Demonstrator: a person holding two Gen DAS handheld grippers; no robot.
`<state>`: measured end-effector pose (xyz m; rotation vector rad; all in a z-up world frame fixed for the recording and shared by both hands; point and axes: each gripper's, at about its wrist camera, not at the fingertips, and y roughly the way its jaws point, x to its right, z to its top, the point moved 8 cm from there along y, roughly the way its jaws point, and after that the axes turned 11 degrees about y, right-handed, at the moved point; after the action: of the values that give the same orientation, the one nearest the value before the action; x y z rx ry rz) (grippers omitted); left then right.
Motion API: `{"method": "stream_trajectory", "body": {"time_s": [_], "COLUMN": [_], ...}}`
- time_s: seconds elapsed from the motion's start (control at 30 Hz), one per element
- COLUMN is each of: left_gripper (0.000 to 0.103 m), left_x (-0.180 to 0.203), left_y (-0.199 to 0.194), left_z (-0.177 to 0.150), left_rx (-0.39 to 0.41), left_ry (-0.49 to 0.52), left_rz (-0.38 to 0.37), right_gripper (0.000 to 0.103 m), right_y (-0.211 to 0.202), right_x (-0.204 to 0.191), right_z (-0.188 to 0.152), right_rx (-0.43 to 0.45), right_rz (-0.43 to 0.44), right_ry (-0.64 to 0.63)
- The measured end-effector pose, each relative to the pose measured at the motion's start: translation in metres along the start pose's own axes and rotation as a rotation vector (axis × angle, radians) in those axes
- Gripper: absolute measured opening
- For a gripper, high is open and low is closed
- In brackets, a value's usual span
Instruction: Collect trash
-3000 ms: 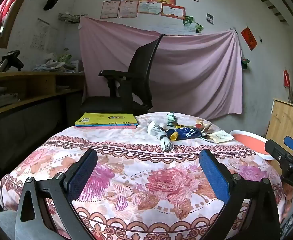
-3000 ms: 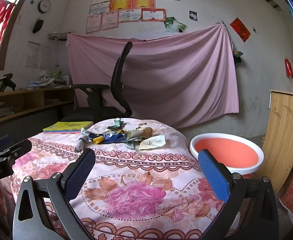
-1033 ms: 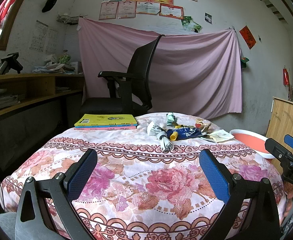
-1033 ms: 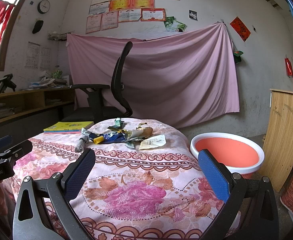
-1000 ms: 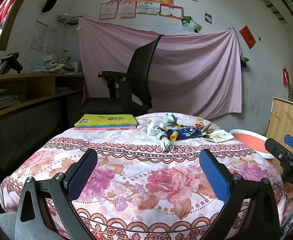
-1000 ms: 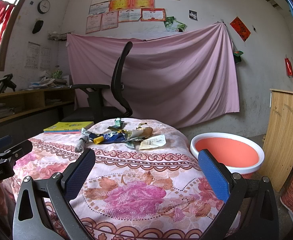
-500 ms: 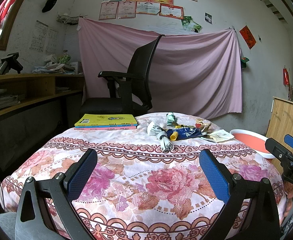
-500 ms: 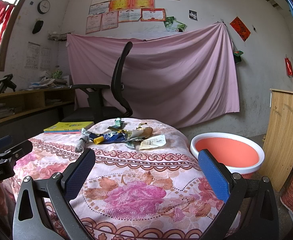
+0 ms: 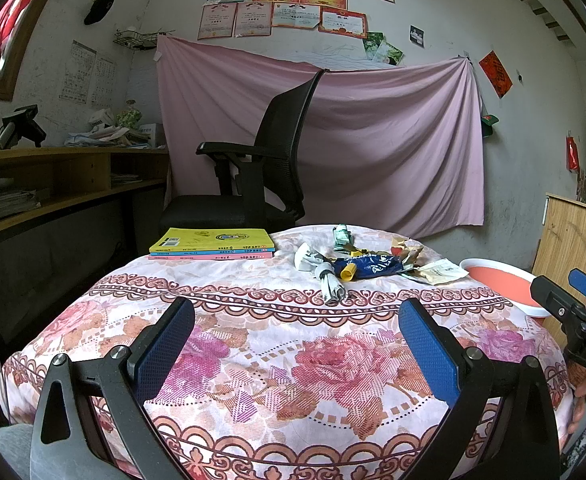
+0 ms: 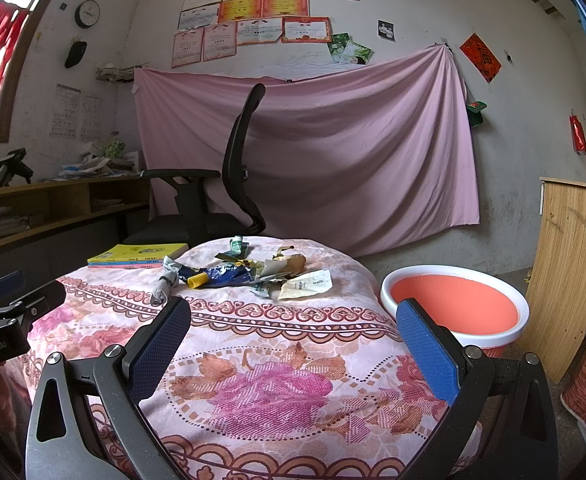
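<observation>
Left gripper (image 9: 296, 340): we hold it low over the near edge of the round table in floral pink cloth (image 9: 253, 360); blue-padded fingers spread wide, nothing between them.
Right gripper (image 10: 293, 340): same height, jaws wide apart, empty.
Trash: we see the pile of crumpled wrappers (image 10: 249, 272) well ahead of both grippers on the far side, with a blue foil pouch with yellow cap (image 9: 367, 267).
Bin: the orange plastic tub with white rim (image 10: 455, 304) stands ahead-right of the right gripper, beside the table.
Books: the yellow-topped stack (image 9: 213, 243) lies ahead-left, apart from the trash.
</observation>
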<state>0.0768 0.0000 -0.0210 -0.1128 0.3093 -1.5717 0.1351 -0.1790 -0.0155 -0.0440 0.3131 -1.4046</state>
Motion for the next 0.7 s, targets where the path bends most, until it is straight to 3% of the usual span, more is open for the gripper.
{"method": "stream_trajectory", "body": {"time_s": [0.43,0.7], "left_gripper": [0.1,0.1], "left_x": [-0.002,-0.016], "left_y": [-0.003,-0.003], "left_z": [0.004,0.023], "left_rx": [0.003,0.059], "left_ry": [-0.009,-0.044], "left_rz": [0.004,0.044], "right_gripper": [0.103,0.103], "right_y": [0.0,0.005], "right_x": [0.0,-0.007], "right_z": [0.0,0.012], "right_rx": [-0.001,0.023], "right_rz": [0.006,0.024], "right_ry": [0.004,-0.006]}}
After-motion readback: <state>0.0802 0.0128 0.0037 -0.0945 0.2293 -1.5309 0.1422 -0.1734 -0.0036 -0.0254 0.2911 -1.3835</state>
